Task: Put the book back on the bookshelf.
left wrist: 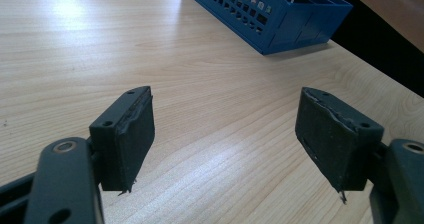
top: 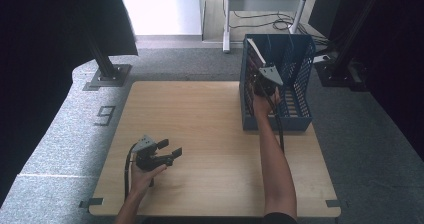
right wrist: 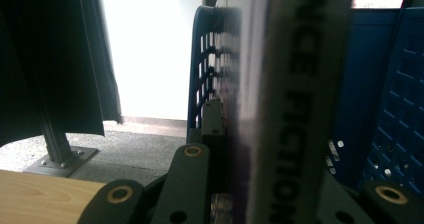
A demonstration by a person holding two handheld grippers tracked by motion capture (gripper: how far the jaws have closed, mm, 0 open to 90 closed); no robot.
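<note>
Right tongs point(top: 263, 79) clamped on an upright book point(right wrist: 290, 99) inside the blue basket point(top: 300, 119) at far right; left tongs point(top: 170, 149) wide over the near-left counter point(top: 200, 114).

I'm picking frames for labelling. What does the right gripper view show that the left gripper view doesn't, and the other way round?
Right gripper view alone: a book up close, spine lettered, clamped in the right gripper and standing upright at the blue rack's perforated wall, with a black curtain and grey floor beyond.

Left gripper view alone: the left gripper, jaws wide apart with nothing between them, over bare wood.

Both: the blue rack and the wooden table.
</note>
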